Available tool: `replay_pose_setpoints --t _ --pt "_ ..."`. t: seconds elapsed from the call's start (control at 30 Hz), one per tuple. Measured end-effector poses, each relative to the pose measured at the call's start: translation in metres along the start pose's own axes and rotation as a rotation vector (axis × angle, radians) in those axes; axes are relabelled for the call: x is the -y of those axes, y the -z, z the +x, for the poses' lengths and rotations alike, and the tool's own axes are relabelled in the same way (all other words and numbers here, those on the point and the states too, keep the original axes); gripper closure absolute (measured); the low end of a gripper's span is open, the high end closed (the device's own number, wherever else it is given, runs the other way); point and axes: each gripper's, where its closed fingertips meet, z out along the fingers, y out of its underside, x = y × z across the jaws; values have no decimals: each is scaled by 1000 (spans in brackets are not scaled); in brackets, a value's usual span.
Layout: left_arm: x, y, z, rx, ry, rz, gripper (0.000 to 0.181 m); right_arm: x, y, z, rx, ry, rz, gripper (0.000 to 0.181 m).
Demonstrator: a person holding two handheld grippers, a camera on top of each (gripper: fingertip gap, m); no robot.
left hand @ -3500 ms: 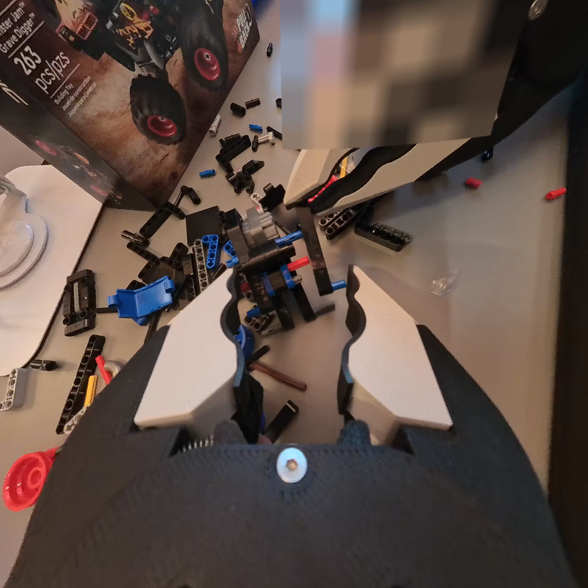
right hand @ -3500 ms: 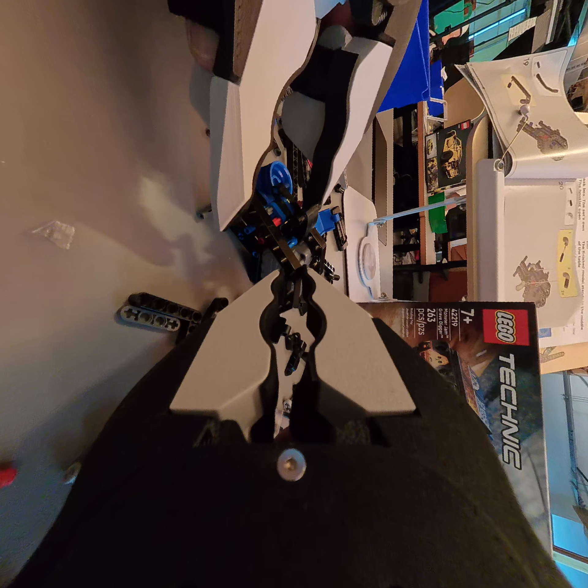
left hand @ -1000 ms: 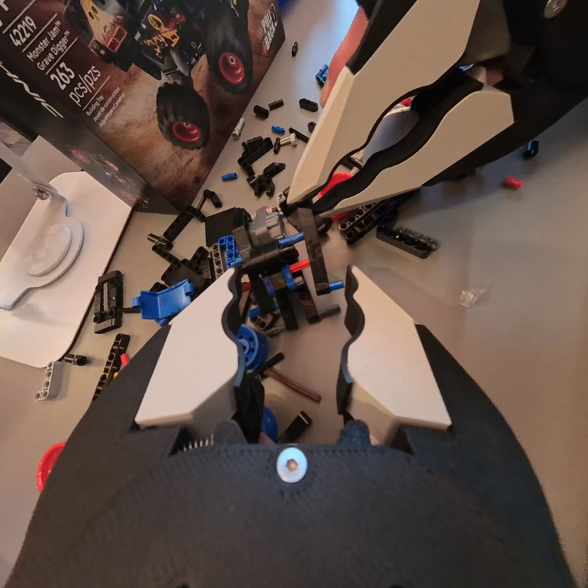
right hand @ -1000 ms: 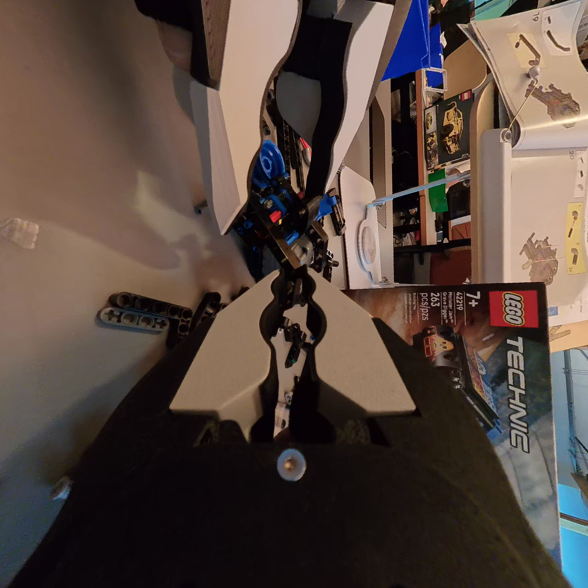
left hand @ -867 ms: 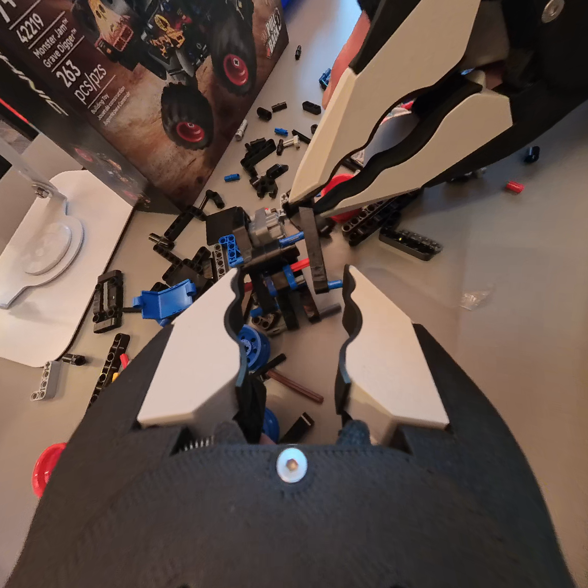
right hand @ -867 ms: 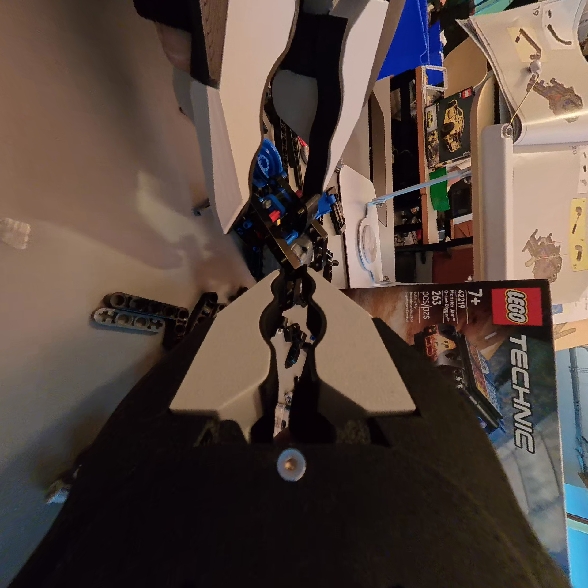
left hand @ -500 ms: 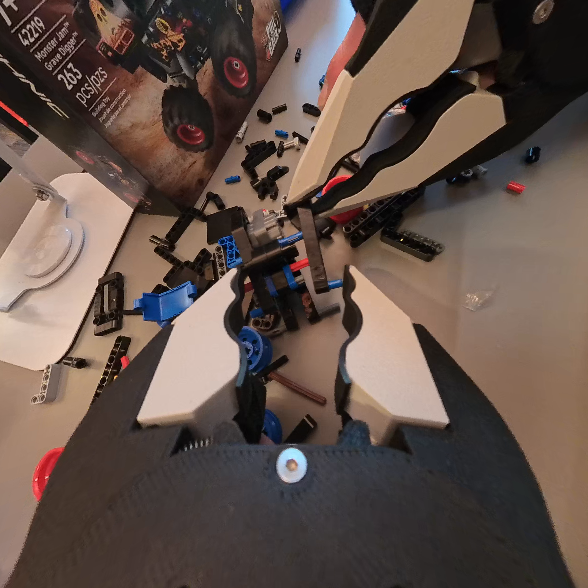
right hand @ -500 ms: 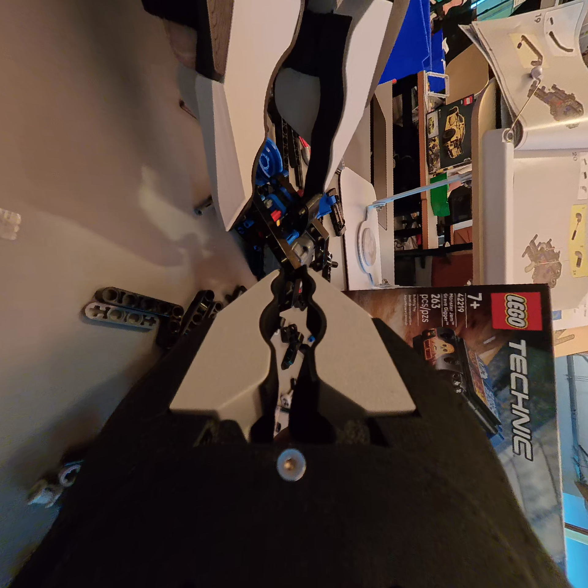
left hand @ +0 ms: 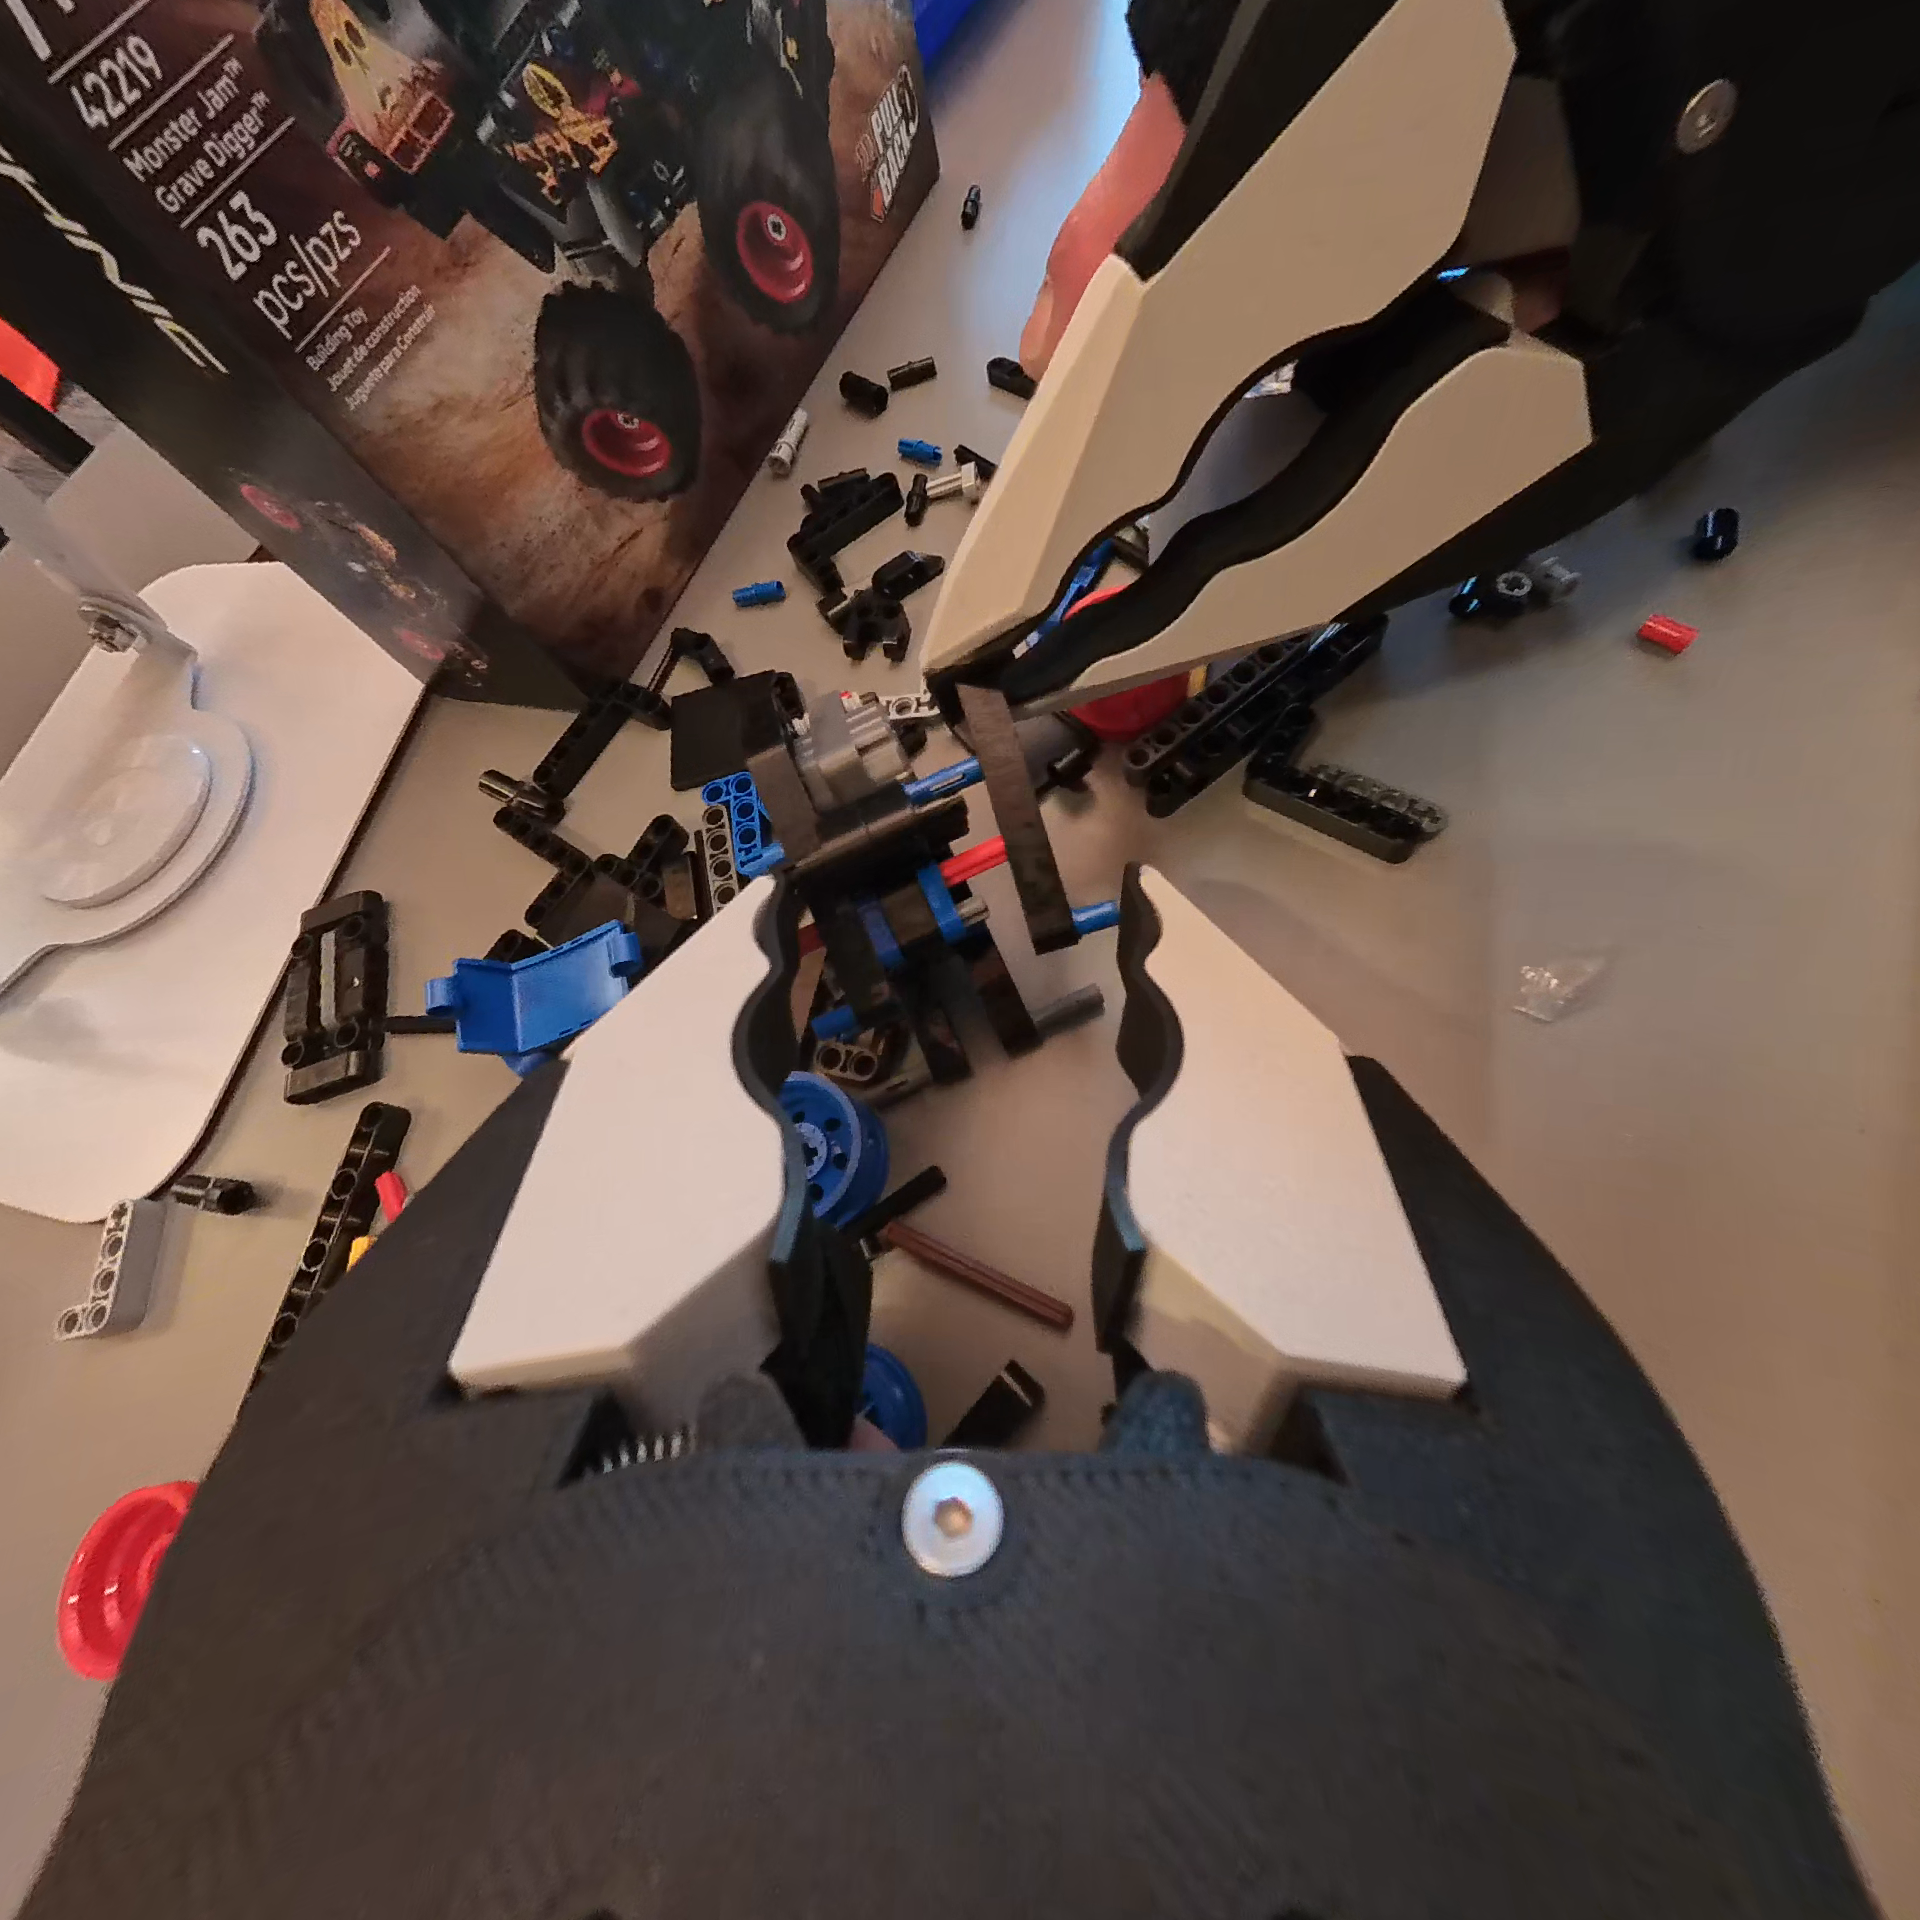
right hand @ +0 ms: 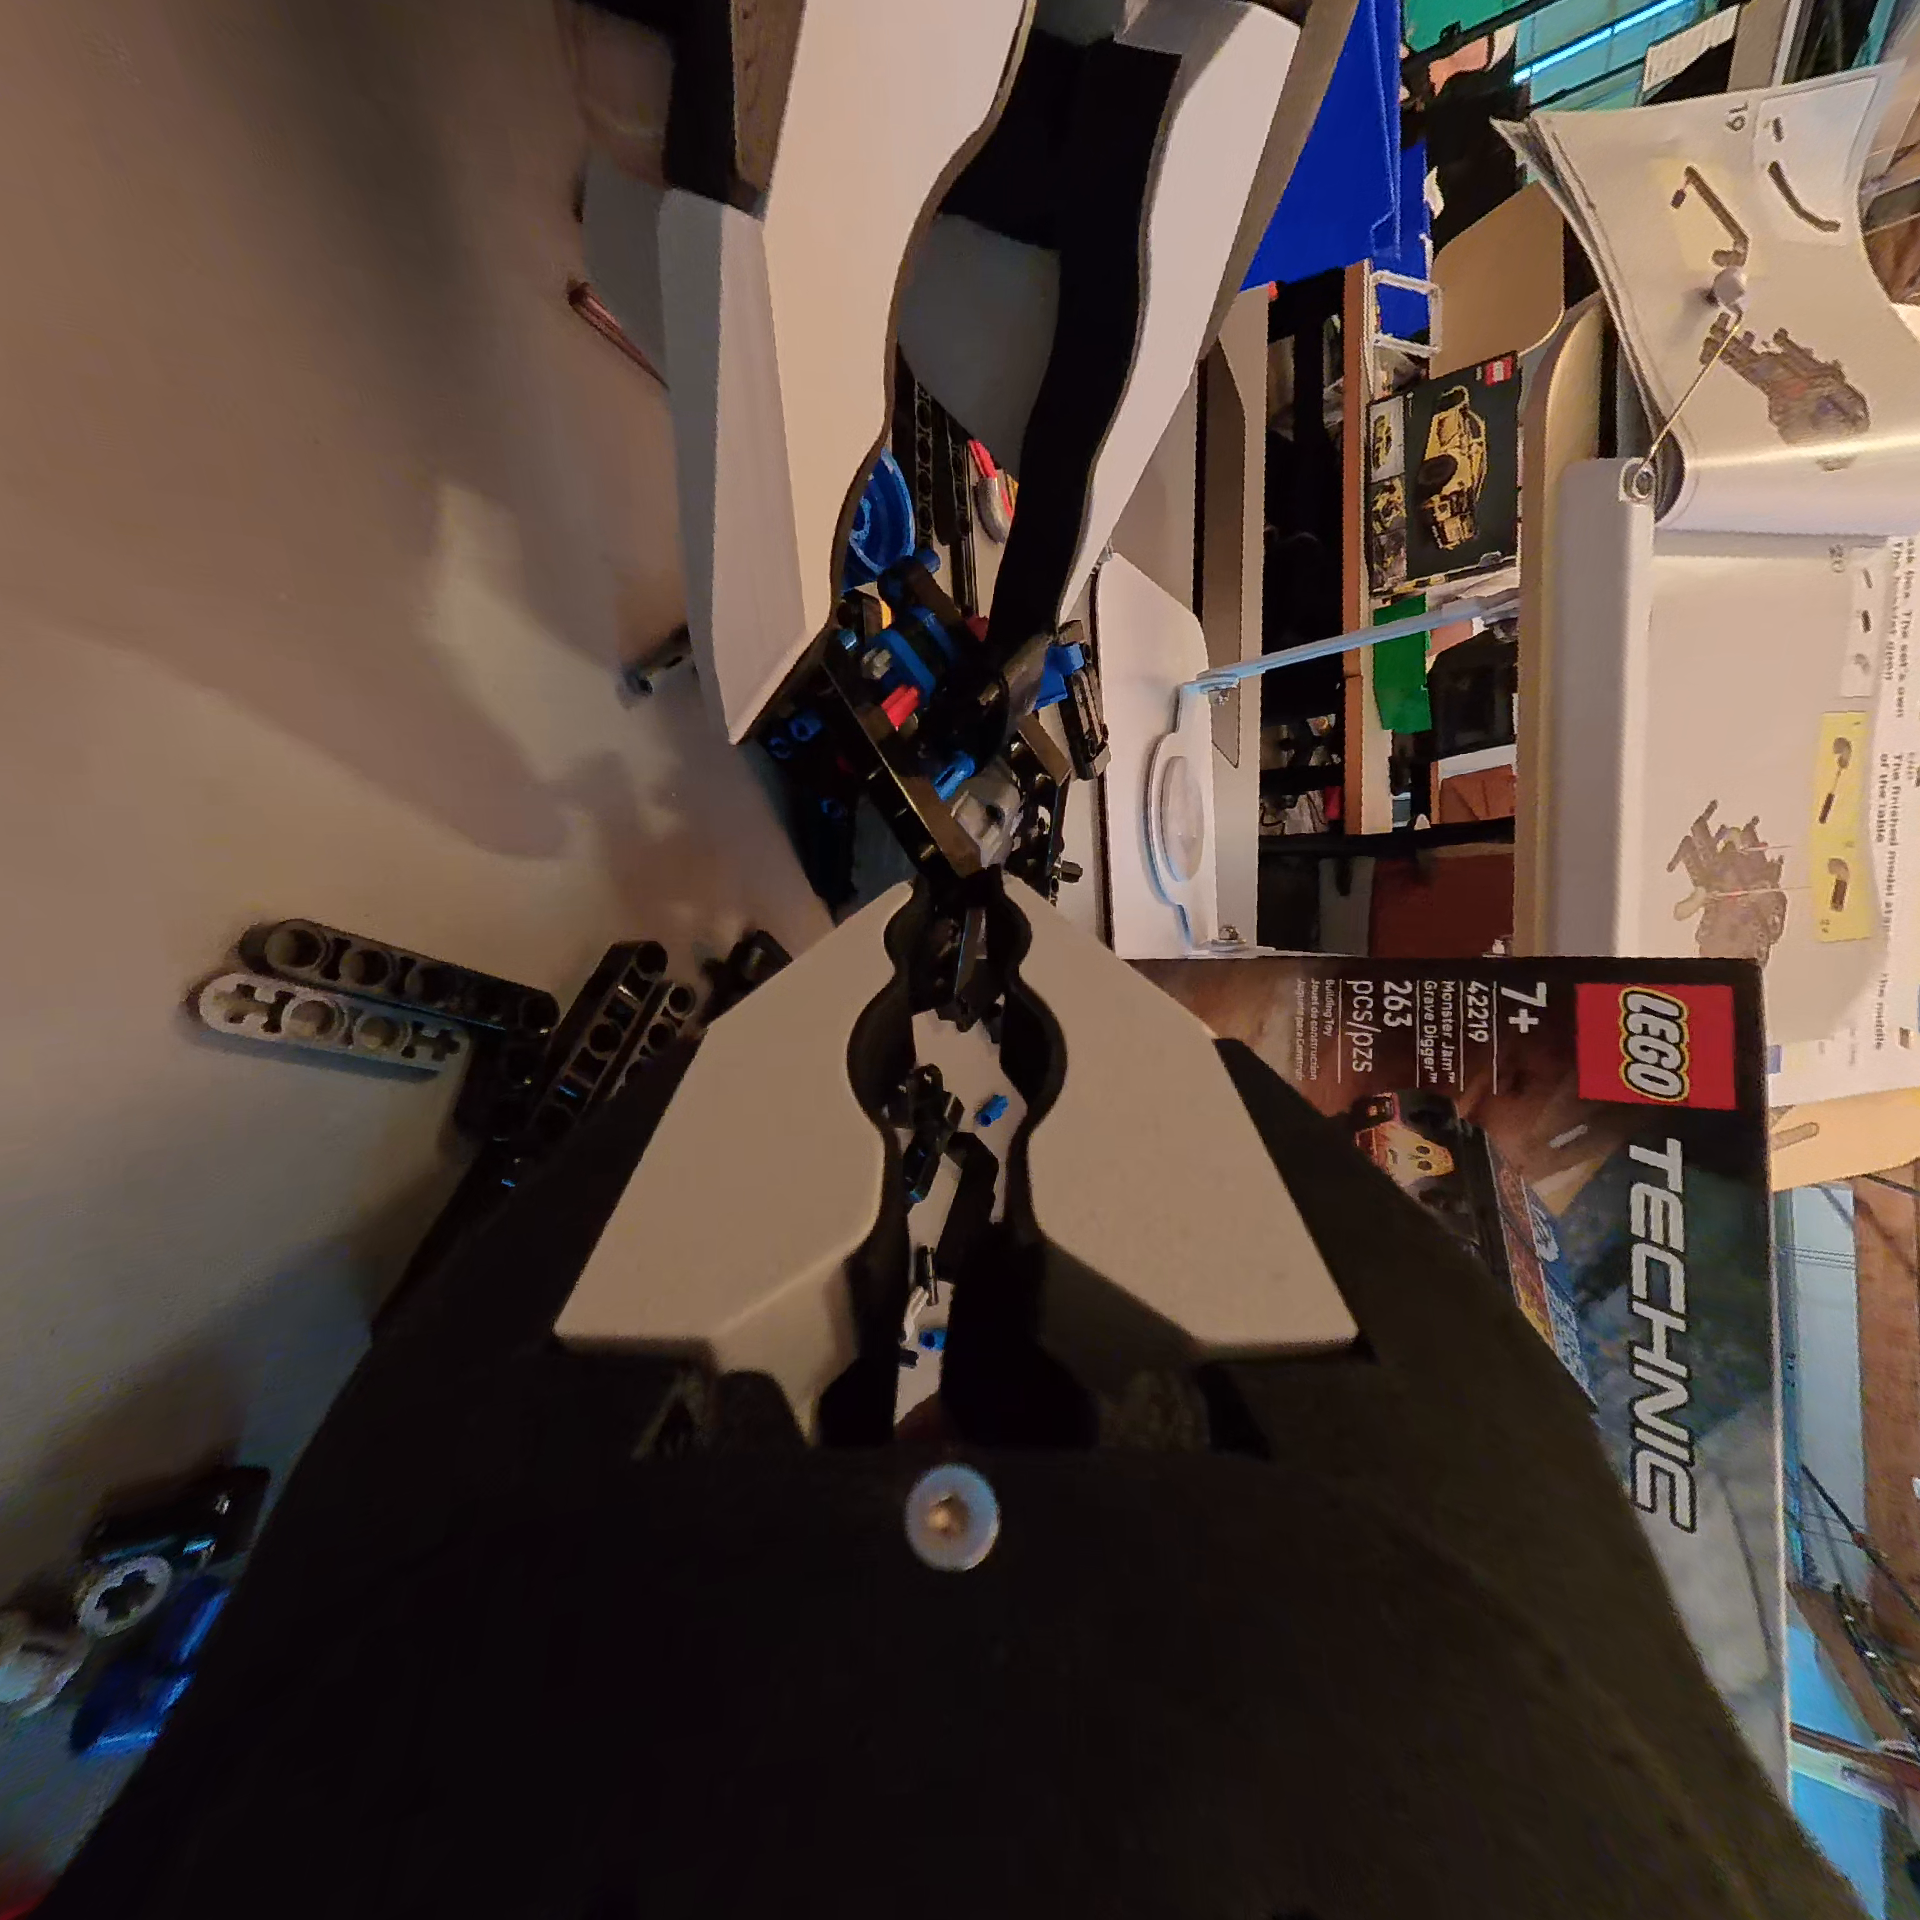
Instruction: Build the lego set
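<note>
A partly built lego assembly [left hand: 862, 821] of black, blue and grey parts sits between the fingertips of my left gripper [left hand: 951, 899], which is closed on its sides and holds it above the table. My right gripper [left hand: 945, 675] comes in from the upper right, shut on the top end of a black beam [left hand: 1013, 821]. The beam rests against the assembly's blue and red pins. In the right wrist view, my right gripper [right hand: 956, 904] pinches the beam [right hand: 894, 769] against the assembly [right hand: 956, 707], with the left gripper's fingers [right hand: 727, 520] straddling it beyond.
The lego box [left hand: 468, 260] stands at the back left, with loose black and blue parts [left hand: 852, 561] in front of it. A blue wheel [left hand: 831, 1143], brown axle [left hand: 977, 1273], blue panel [left hand: 540, 987], red wheel [left hand: 104, 1579] and black beams [left hand: 1340, 810] lie around. The instruction booklet [right hand: 1766, 520] stands on a white holder. Only a small space, under 4 cm, lies between the two pairs of fingers. My left gripper's tips are some 5 cm from the blue wheel [left hand: 831, 1143].
Both grippers keep their hold. Together with the assembly they have drifted slightly over the table, so the box and loose parts have shifted in both views.
</note>
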Motion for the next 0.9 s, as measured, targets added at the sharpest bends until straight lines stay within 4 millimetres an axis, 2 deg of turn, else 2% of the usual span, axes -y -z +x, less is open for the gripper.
replay_pose_setpoints --t 0.43,0.9 --pt "1 0 -2 -40 18 17 126 -1 0 1 23 -8 -68 174" --pt "1 -1 -3 -71 30 40 123 2 -3 2 10 13 0 174"
